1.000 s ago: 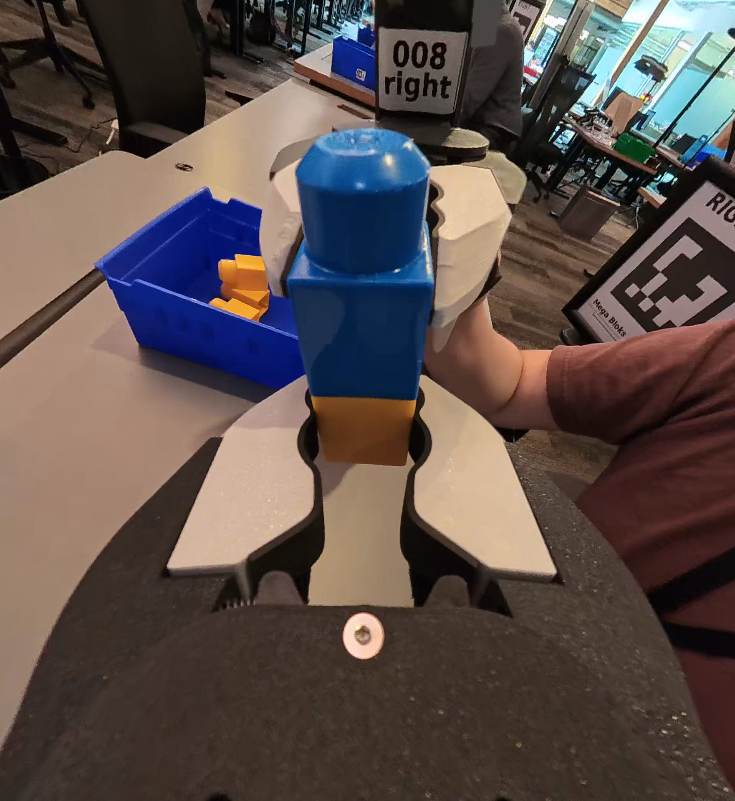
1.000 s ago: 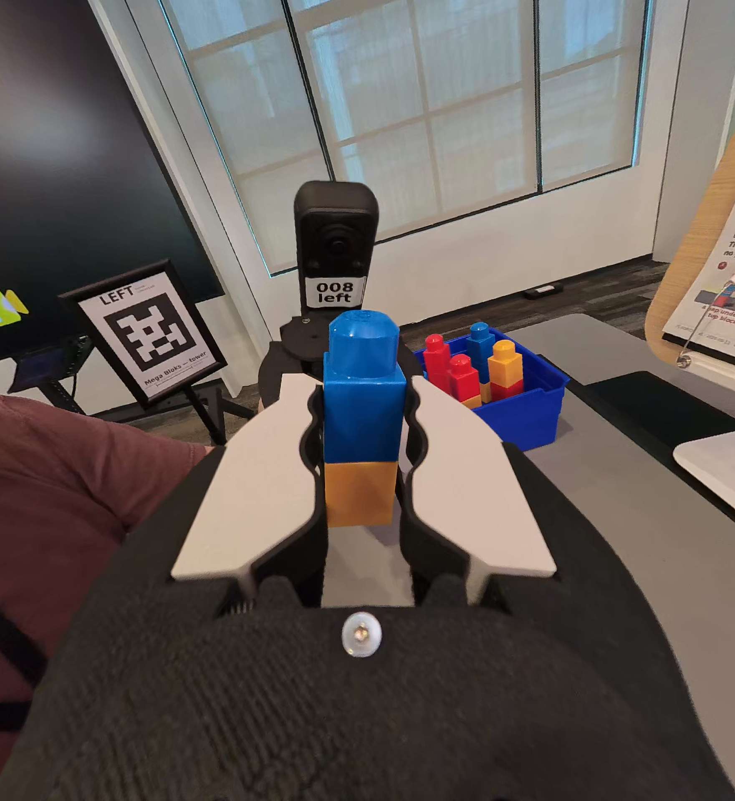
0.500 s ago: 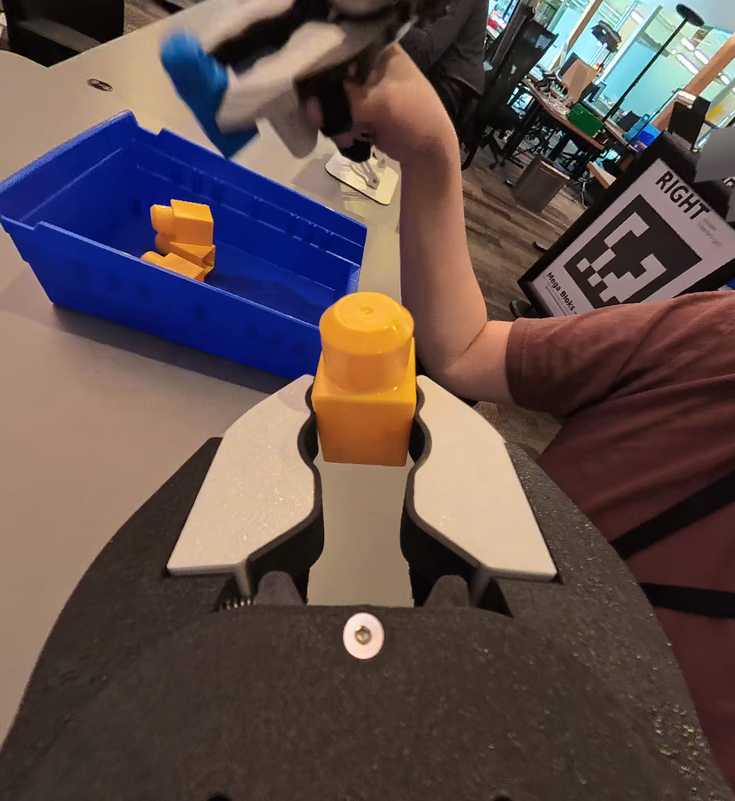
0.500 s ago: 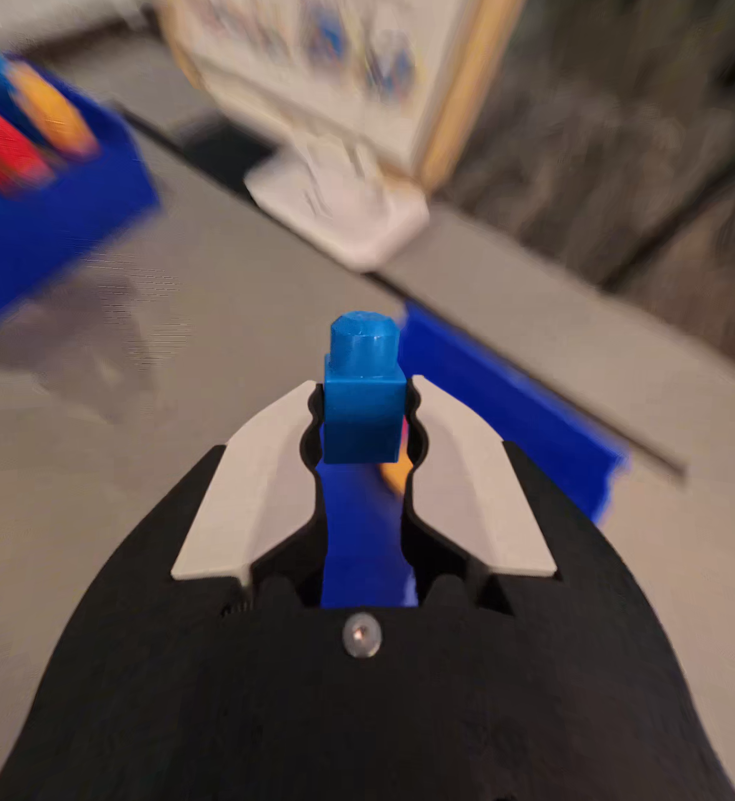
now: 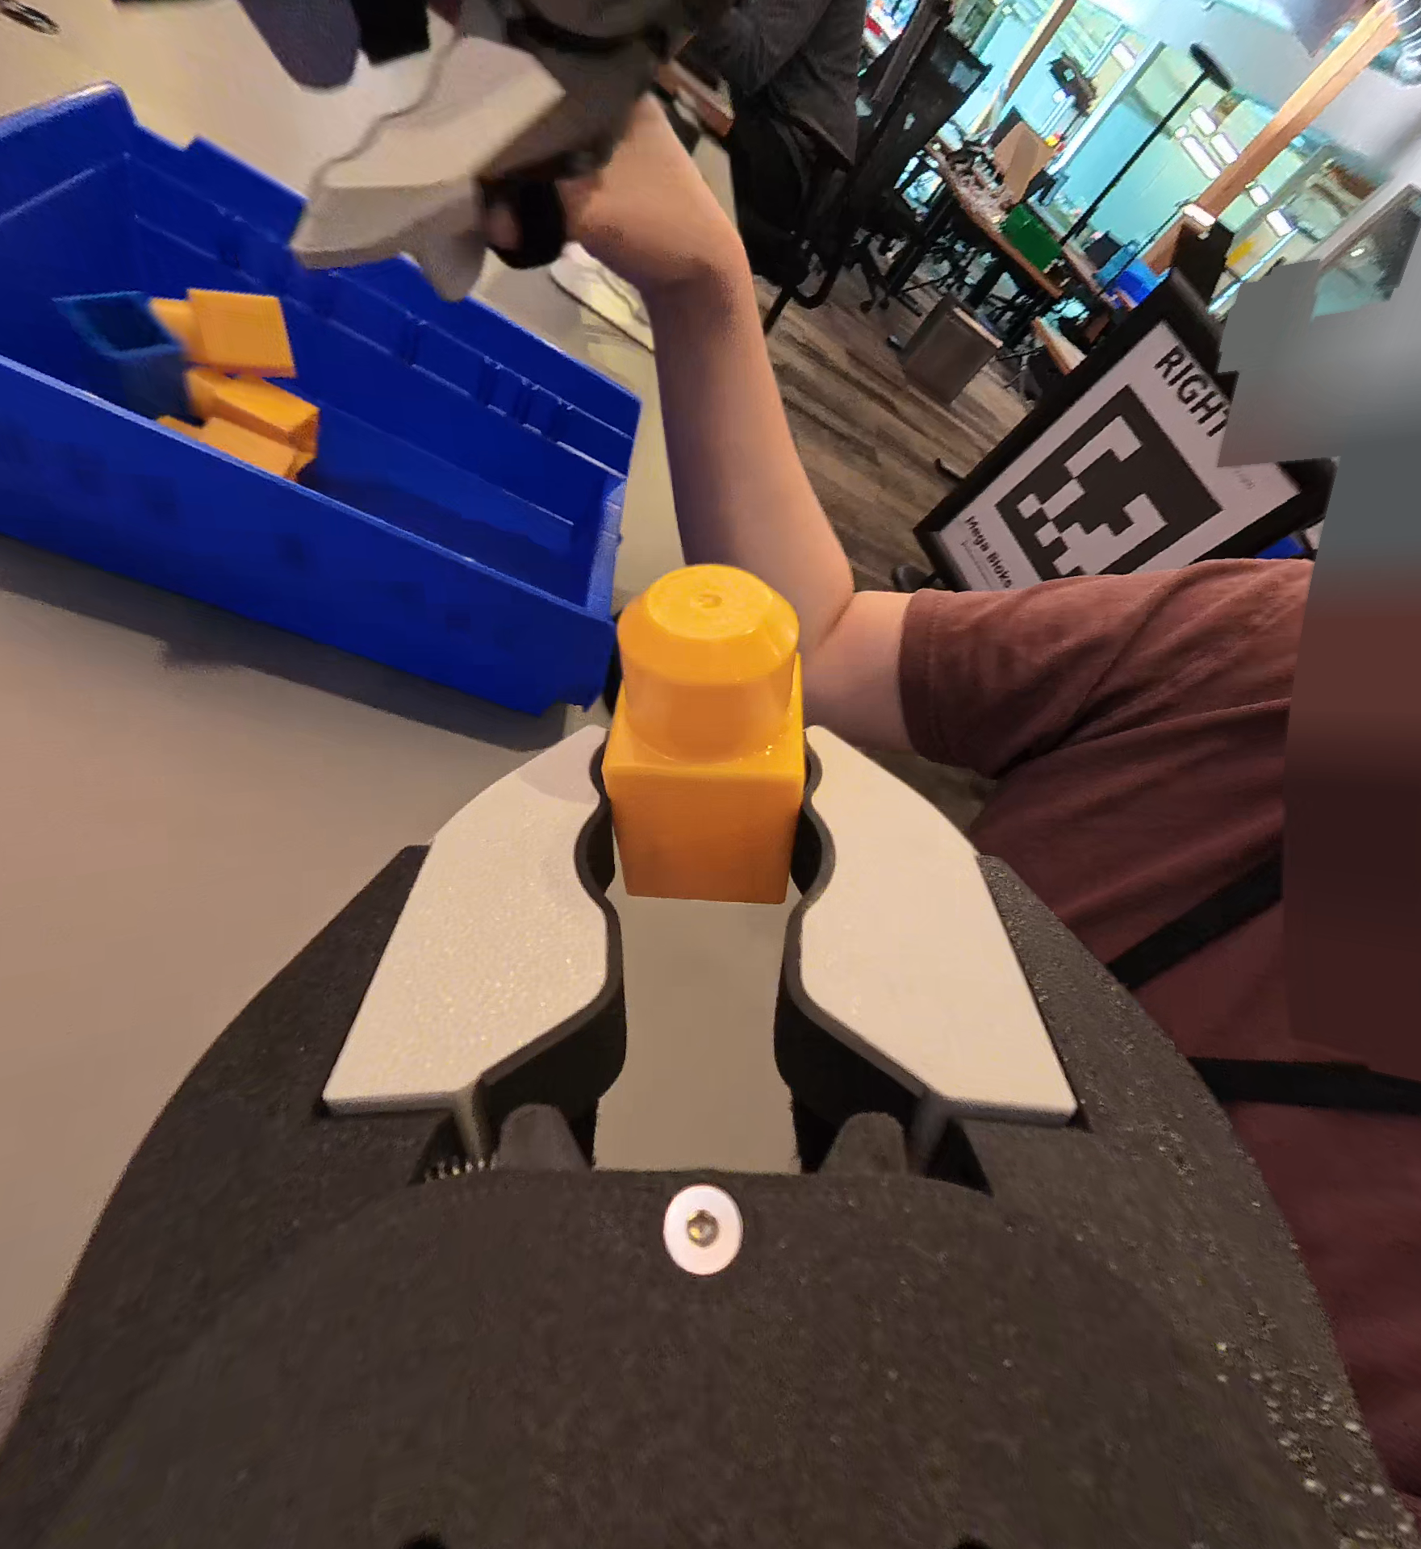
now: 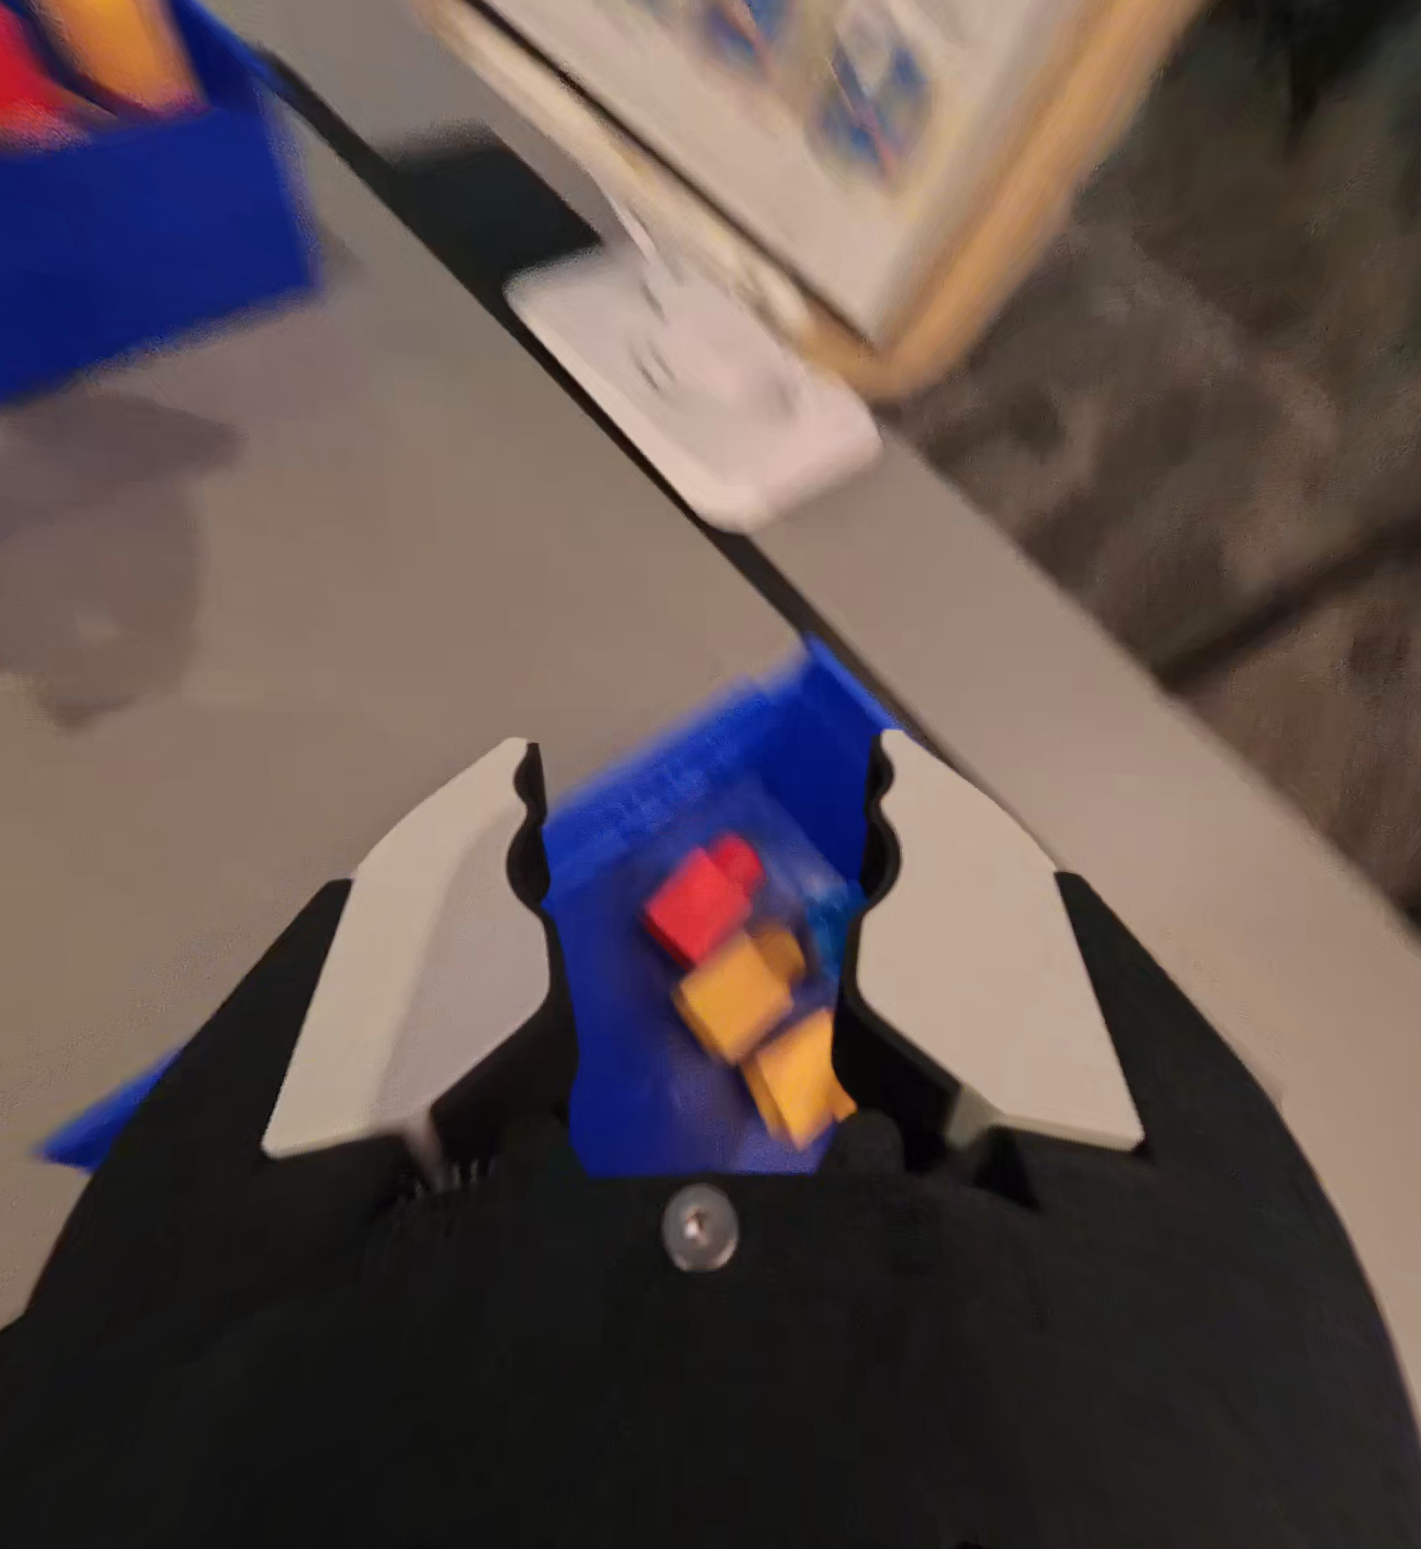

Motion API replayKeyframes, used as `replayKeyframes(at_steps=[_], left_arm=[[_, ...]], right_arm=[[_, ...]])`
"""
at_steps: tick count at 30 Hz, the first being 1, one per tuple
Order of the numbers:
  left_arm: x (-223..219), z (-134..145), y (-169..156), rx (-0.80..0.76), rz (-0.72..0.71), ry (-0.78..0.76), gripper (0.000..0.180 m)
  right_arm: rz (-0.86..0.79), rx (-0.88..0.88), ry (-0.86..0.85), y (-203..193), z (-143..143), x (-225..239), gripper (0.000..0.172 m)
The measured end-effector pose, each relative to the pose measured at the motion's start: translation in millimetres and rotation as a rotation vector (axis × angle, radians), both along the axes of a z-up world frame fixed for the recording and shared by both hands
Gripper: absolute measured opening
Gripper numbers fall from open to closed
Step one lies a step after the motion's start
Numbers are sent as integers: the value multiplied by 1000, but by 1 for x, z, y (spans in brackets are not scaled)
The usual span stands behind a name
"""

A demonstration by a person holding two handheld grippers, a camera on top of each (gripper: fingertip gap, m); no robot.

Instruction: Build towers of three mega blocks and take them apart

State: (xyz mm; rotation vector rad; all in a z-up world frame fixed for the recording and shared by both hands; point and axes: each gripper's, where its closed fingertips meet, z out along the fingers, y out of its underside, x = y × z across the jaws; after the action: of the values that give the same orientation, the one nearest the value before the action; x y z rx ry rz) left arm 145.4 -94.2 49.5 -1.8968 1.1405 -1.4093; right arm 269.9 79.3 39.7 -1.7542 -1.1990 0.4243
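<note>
An orange block [image 5: 702, 754] stands before a blue bin [image 5: 287, 545] holding orange, red and blue blocks [image 6: 761, 964].

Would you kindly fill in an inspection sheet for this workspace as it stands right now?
Surface: grey table, bare around the bins.
Job's things: orange block held upright in the left gripper; blue bin holding orange blocks, a blue block and a red block.
Clutter: second blue bin with blurred red and orange blocks; white-based stand with a picture board.
Grippers: left gripper jaws closed on the orange block; right gripper jaws wide apart, nothing between them, above the blue bin.
Cables: nothing seen.
Surroundings: framed marker sign, office desks and chairs behind; person's arm in a maroon sleeve.
</note>
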Motion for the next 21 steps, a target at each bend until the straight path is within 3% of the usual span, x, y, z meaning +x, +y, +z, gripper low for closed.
replayKeyframes(at_steps=[3, 6, 11, 13, 16, 18, 21], left_arm=[[-2, 9, -5, -39, -30, -56, 39], [-3, 18, -9, -65, -56, -109, 39], [-2, 30, -21, -105, -117, -176, 39], [0, 33, -25, -118, -138, -195, 39], [-1, 40, -27, -135, -142, -221, 45], [-8, 42, -19, -101, -80, -205, 57], [-27, 47, 2, 29, 66, -178, 74]], right_arm=[[472, 211, 164, -97, 54, -81, 87], [711, 419, 179, -168, 65, -130, 89], [673, 578, 53, -180, 51, -166, 85], [655, 635, 47, -179, 53, -168, 69], [664, 624, 64, -180, 61, -158, 69], [557, 639, 5, -154, 66, -131, 69], [251, 447, -91, -76, 52, -54, 69]])
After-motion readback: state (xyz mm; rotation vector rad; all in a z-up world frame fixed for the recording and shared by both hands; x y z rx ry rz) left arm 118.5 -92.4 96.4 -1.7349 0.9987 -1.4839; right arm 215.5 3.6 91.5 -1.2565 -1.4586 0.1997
